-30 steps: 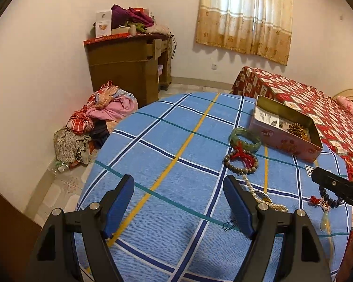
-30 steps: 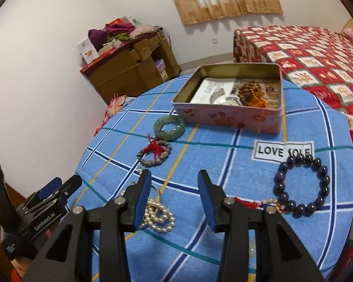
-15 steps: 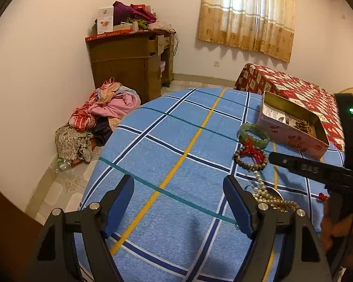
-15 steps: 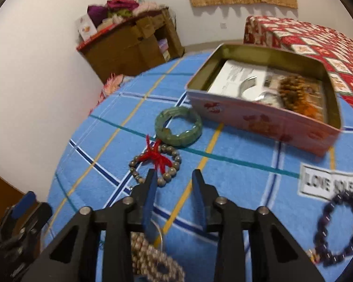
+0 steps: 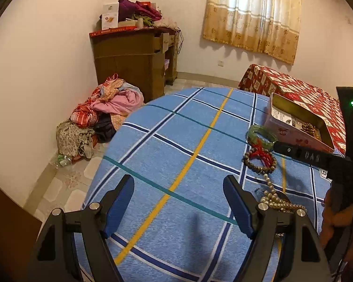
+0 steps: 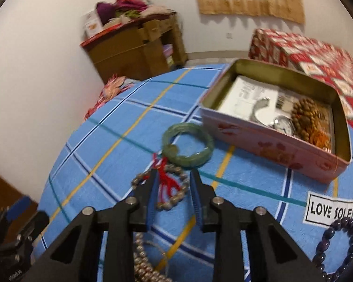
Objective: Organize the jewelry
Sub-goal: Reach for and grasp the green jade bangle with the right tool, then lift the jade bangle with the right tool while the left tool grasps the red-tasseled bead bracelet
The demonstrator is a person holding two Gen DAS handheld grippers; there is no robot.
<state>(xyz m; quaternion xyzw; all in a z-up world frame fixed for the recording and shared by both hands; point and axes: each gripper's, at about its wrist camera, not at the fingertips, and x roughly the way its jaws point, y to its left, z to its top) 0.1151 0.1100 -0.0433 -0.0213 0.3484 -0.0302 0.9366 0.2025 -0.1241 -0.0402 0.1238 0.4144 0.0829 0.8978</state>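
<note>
The table (image 6: 110,141), under a blue plaid cloth, carries everything. At its far right stands the open pink tin (image 6: 270,141), already holding a watch, brown beads and a paper card. Just near-left of the tin lies the green bangle (image 6: 188,145), and touching the bangle's near edge is the grey bead bracelet with a red tassel (image 6: 171,188). A pearl strand (image 6: 143,268) lies nearer, and a dark purple bracelet (image 6: 336,246) sits at the near right beside the "LOVE SOLE" label.

The right hand-held gripper (image 6: 173,183) is narrowly parted, its fingers straddling the tasselled bracelet's red knot, one on either side; whether they touch it I cannot tell. The tassel runs roughly along the fingers' line, so closing would likely pinch across it. The tin lies far-right of that grasp.

The left hand-held gripper (image 5: 178,202) stands wide and holds nothing, over bare cloth well left of the jewelry, so the right one is plainly nearer.
</note>
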